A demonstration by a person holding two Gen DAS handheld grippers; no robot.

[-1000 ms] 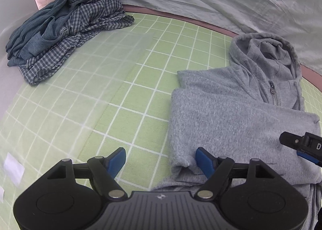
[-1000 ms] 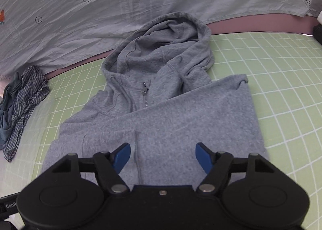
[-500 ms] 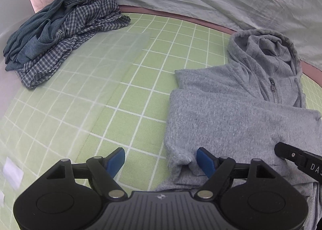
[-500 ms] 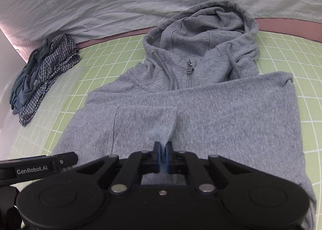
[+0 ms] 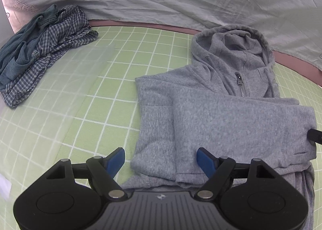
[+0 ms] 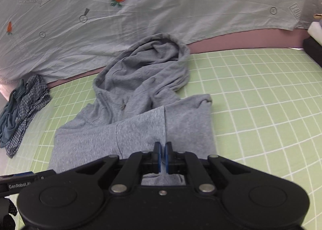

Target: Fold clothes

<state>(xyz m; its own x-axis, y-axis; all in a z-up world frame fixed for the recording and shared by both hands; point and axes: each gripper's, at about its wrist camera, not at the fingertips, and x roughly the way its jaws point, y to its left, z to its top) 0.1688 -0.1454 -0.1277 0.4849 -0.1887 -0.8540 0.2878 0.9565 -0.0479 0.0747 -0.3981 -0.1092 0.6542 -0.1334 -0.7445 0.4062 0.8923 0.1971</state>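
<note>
A second ago the right gripper (image 6: 162,154) stood wide open over the grey zip-up fleece hoodie (image 6: 140,109); now its blue pads have come together. Whether they pinch a fold of the grey cloth is hard to tell: fabric shows just beneath and ahead of the tips, but no clear tuck between them. In its own view the hoodie's body has shifted leftward, with the folded right edge now straight ahead of the closed tips.

The left gripper (image 5: 161,158) remains open, its blue fingers (image 5: 115,158) spread wide. It has slid sideways, so the hoodie's lower left panel, earlier off to its right, now lies directly between and ahead of the two fingers, untouched.

The hoodie lies flat on the green grid-patterned mat (image 5: 90,99), hood away from both grippers, sides already turned in. A crumpled heap of blue checked and denim clothes (image 5: 40,48) sits far to the left, beyond the left gripper.

Judging from this, both grippers are lining up on the hem for the bottom-to-top fold.
</note>
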